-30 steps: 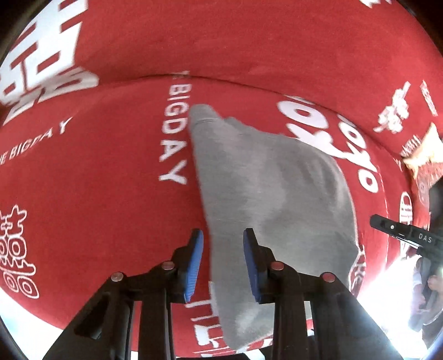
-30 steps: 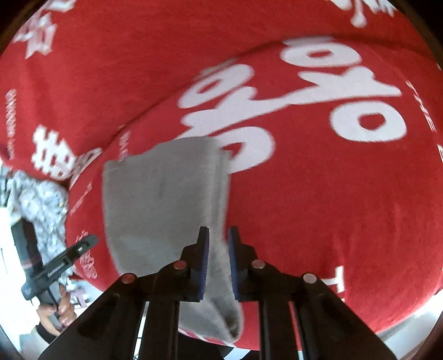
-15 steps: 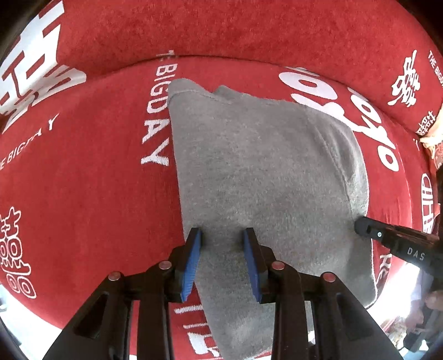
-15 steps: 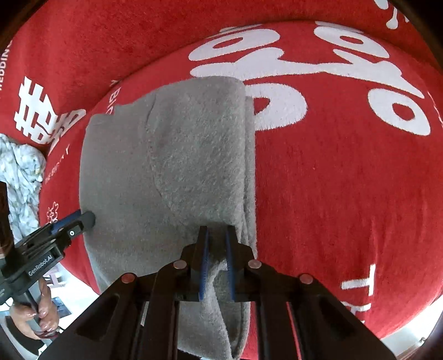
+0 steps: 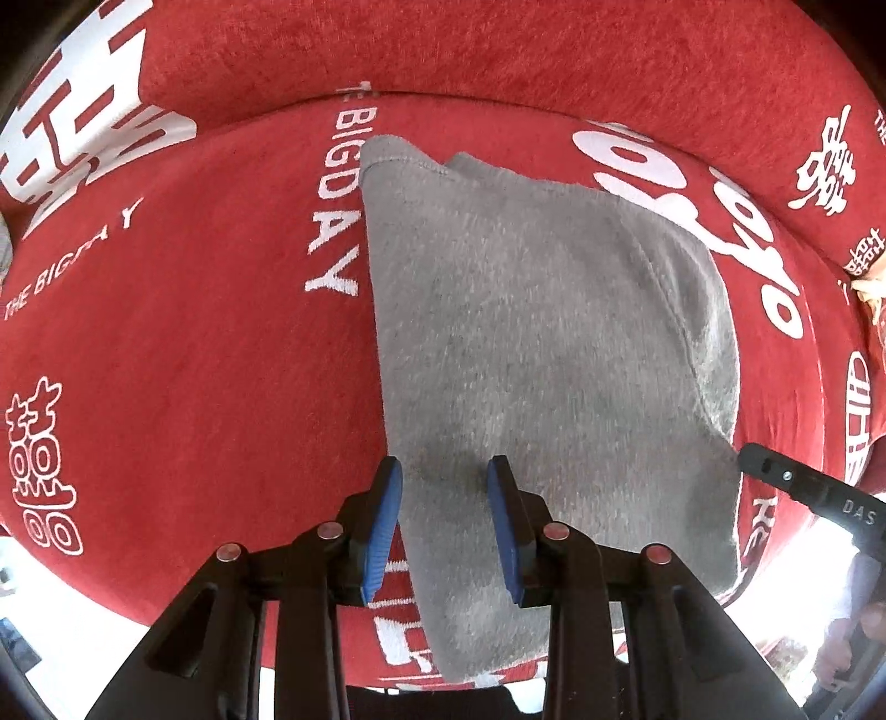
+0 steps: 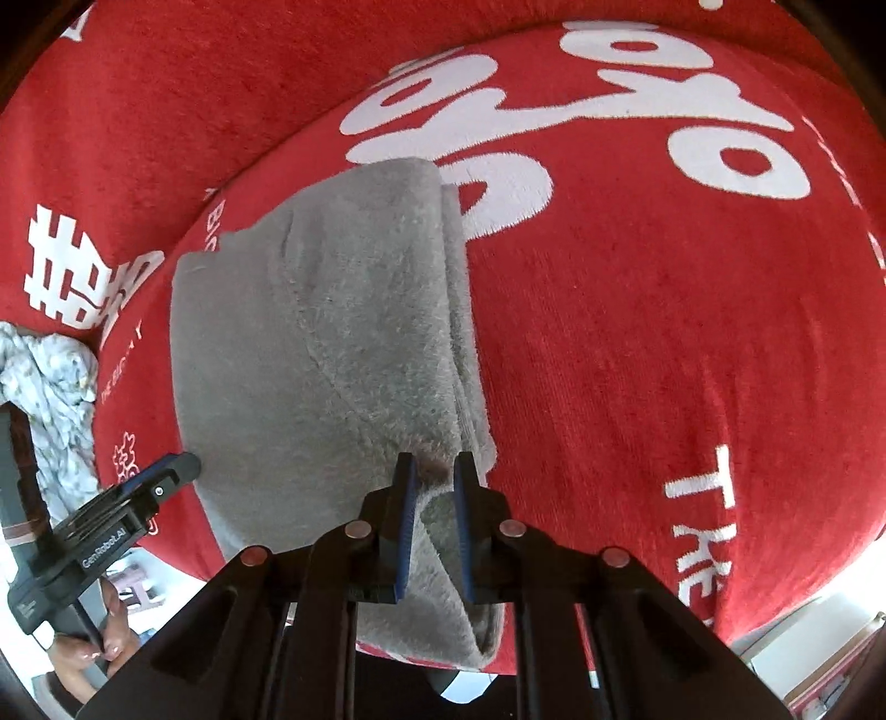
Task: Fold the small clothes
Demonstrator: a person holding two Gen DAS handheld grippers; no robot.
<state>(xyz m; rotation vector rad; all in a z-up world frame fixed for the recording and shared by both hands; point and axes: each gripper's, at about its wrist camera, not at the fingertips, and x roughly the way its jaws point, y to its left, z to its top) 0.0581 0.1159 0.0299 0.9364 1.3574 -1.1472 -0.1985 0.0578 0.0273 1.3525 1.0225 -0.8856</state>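
Note:
A grey fleece garment (image 5: 531,343) lies folded on a red sofa seat (image 5: 183,343) with white lettering. My left gripper (image 5: 446,468) is open, its blue pads (image 5: 387,498) standing over the garment's near left edge. In the right wrist view the garment (image 6: 321,343) shows a doubled right edge. My right gripper (image 6: 434,462) has opened slightly, its pads (image 6: 408,498) either side of that near right fold, no longer clamping it. Each gripper also shows in the other's view, the right one in the left wrist view (image 5: 797,487) and the left one in the right wrist view (image 6: 127,509).
The red sofa backrest (image 5: 498,50) rises behind the seat. A pale patterned cloth (image 6: 44,382) lies at the seat's left end. The seat's front edge (image 6: 775,603) drops off just below both grippers.
The garment has been laid down flat on the seat. My right gripper's jaws have parted slightly around the fold. The left gripper stays open over the left edge.

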